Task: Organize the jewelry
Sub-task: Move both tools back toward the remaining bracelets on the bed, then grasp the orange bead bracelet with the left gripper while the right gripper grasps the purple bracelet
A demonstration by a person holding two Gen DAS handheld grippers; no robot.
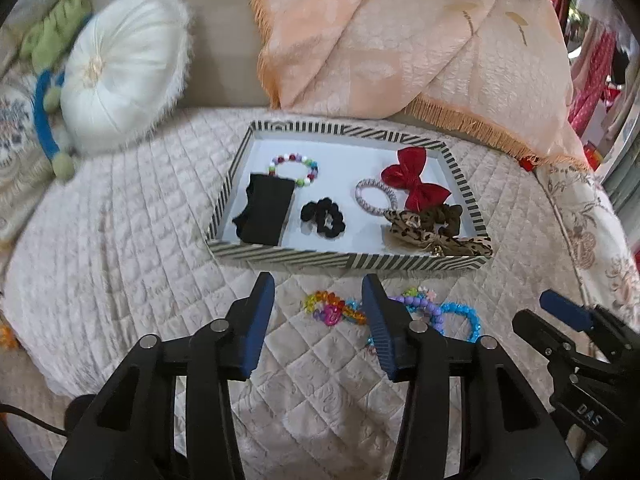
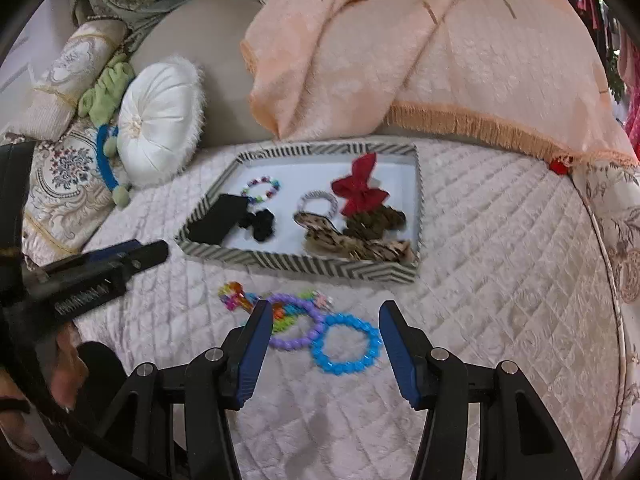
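Note:
A striped tray (image 1: 280,258) (image 2: 304,266) on the quilted bed holds a bead bracelet (image 1: 294,168), a black cloth (image 1: 266,208), a black scrunchie (image 1: 324,216), a pink hair tie (image 1: 376,196), a red bow (image 1: 414,182) and leopard scrunchies (image 1: 424,228). In front of the tray lie a multicolour bracelet (image 1: 332,310) (image 2: 236,296), a purple bracelet (image 2: 298,322) and a blue bracelet (image 2: 346,344) (image 1: 464,318). My left gripper (image 1: 318,304) stands open over the multicolour bracelet, holding nothing. My right gripper (image 2: 324,320) stands open above the purple and blue bracelets, apart from them.
A white round cushion (image 1: 124,72) (image 2: 160,120) and patterned pillows (image 2: 60,168) lie at the back left. A peach fringed throw (image 1: 400,40) (image 2: 420,48) drapes behind the tray. The bed's edge (image 2: 604,260) curves along the right. A hand (image 2: 64,376) shows at lower left.

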